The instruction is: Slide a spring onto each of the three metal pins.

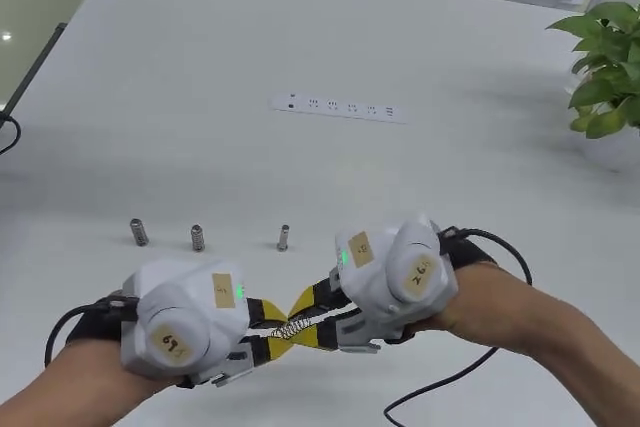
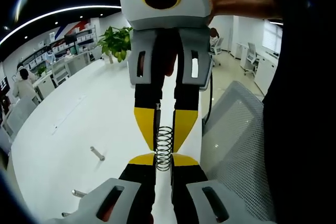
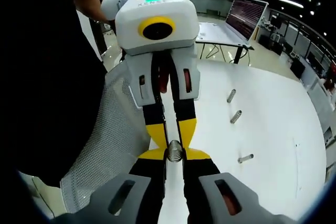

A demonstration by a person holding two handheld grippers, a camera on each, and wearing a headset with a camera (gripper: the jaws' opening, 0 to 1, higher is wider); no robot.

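Note:
A small metal spring (image 1: 290, 328) hangs between my two grippers near the table's front edge. My left gripper (image 1: 275, 333) (image 2: 164, 160) is shut on one end of the spring (image 2: 164, 148). My right gripper (image 1: 306, 321) (image 3: 175, 154) is shut on the other end, seen end-on as the spring (image 3: 175, 150). The yellow tips meet nose to nose. Three metal pins stand in a row beyond: the left pin (image 1: 139, 232) and the middle pin (image 1: 198, 237) look thick, with coils on them. The right pin (image 1: 283, 238) (image 3: 245, 158) looks thin and bare.
A white power strip (image 1: 338, 107) lies at the table's middle back. A potted plant (image 1: 608, 77) stands at the far right. A black cable (image 1: 450, 377) trails from the right gripper across the front edge. A mesh chair (image 2: 236, 140) sits just off the table.

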